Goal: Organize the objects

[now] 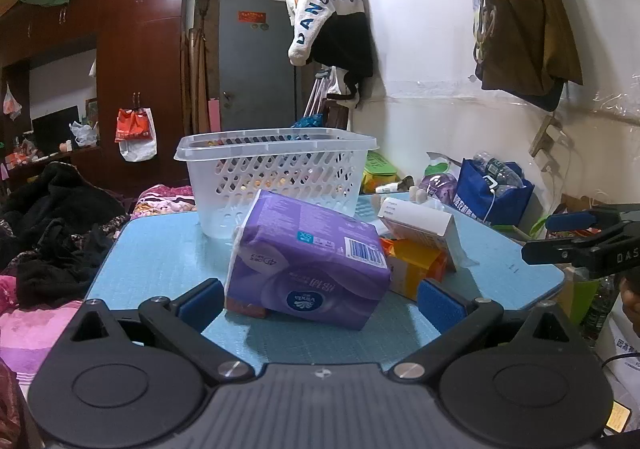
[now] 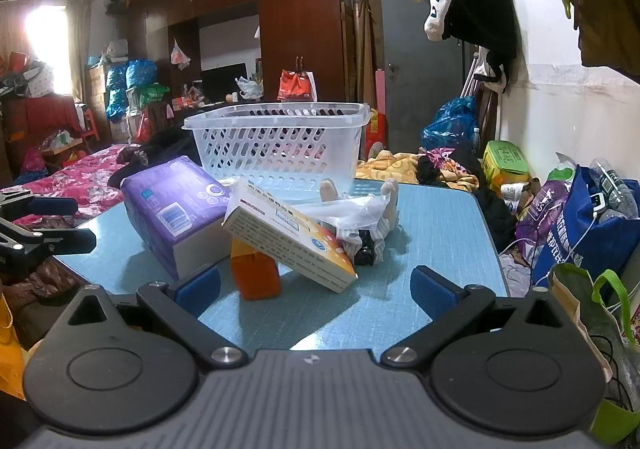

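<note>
A purple tissue pack (image 1: 308, 261) lies on the blue table (image 1: 160, 249), just ahead of my open left gripper (image 1: 320, 299). Behind it stands a clear slotted basket (image 1: 276, 177). To its right lie an orange box (image 1: 416, 267) and a white flat box (image 1: 420, 223) leaning on it. In the right wrist view my open right gripper (image 2: 316, 289) faces the orange box (image 2: 256, 273), the white flat box (image 2: 292, 237), a small doll in plastic wrap (image 2: 368, 221), the purple pack (image 2: 176, 209) and the basket (image 2: 280, 149). The right gripper also shows at the left wrist view's right edge (image 1: 584, 241).
A bed with pink bedding and dark clothes (image 1: 48, 241) lies left of the table. Bags, a blue tote (image 2: 588, 225) and a green box (image 2: 506, 165) crowd the floor by the right wall. Clothes hang on the wall (image 1: 332, 13). The left gripper shows at the right wrist view's left edge (image 2: 36, 225).
</note>
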`<control>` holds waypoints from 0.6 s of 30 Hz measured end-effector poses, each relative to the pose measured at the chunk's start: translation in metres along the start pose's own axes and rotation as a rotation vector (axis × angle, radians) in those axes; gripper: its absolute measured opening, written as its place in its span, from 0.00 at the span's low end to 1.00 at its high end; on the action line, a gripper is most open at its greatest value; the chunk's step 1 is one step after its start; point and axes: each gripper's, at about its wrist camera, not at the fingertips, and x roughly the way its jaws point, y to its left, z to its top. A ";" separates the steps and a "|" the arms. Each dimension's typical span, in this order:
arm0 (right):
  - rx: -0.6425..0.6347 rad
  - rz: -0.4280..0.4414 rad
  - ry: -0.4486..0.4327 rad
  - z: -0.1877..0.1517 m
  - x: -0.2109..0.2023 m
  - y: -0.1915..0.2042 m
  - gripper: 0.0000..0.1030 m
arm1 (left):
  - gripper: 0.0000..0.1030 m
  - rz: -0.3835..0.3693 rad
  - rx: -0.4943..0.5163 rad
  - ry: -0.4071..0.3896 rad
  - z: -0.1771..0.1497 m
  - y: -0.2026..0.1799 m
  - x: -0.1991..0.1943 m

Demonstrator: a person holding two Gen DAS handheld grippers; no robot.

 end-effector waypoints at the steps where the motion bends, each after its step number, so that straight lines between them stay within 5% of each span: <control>1: 0.001 0.000 0.001 0.000 0.000 0.000 1.00 | 1.00 0.000 0.001 0.001 0.000 0.000 0.000; 18: 0.000 -0.003 0.004 -0.001 0.001 -0.001 1.00 | 1.00 -0.003 0.008 0.004 -0.001 -0.002 0.001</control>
